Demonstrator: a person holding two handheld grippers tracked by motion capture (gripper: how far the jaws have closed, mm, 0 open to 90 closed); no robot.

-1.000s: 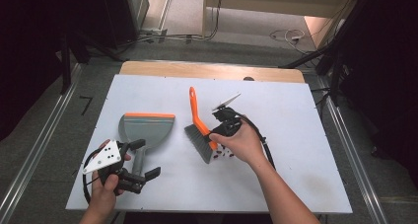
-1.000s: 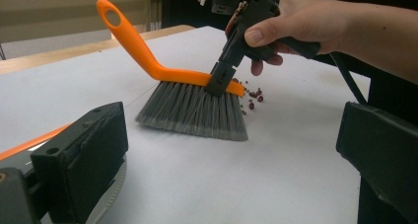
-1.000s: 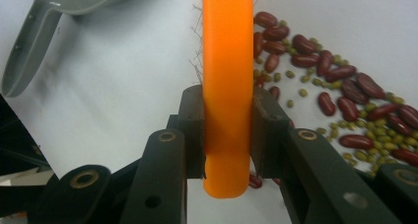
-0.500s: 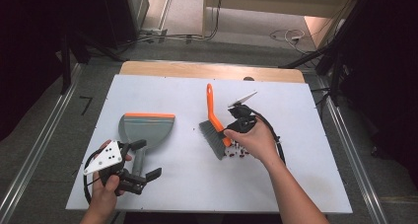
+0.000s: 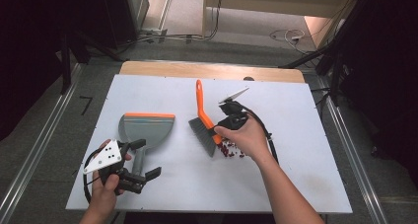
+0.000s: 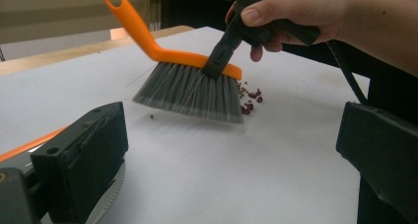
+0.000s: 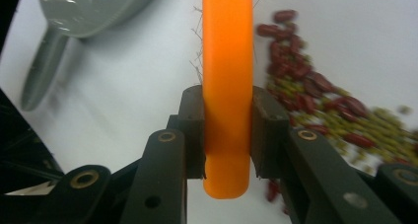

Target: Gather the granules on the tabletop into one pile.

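At a white table (image 5: 296, 184), your right gripper (image 5: 220, 131) has its jaws clamped tight on the orange back of the brush (image 5: 203, 121), one pad pressing each side, as the right gripper view makes plain. The brush's grey bristles sit on the tabletop just beside a small scatter of red and green beans (image 5: 231, 149), which lie between the brush and your right hand (image 5: 249, 137). Over at the near left, your left gripper (image 5: 129, 177) hovers with its jaws spread wide and nothing between them, close to the handle of the grey dustpan (image 5: 147, 132); the pan lies flat, its orange-trimmed lip facing away from you, well apart from the beans. By the look of it the sweeping step is under way, with the pile not yet gathered. The next move likely calls for your left gripper to close on the dustpan handle and bring the lip near the beans, then a low, steady stroke of the brush toward it
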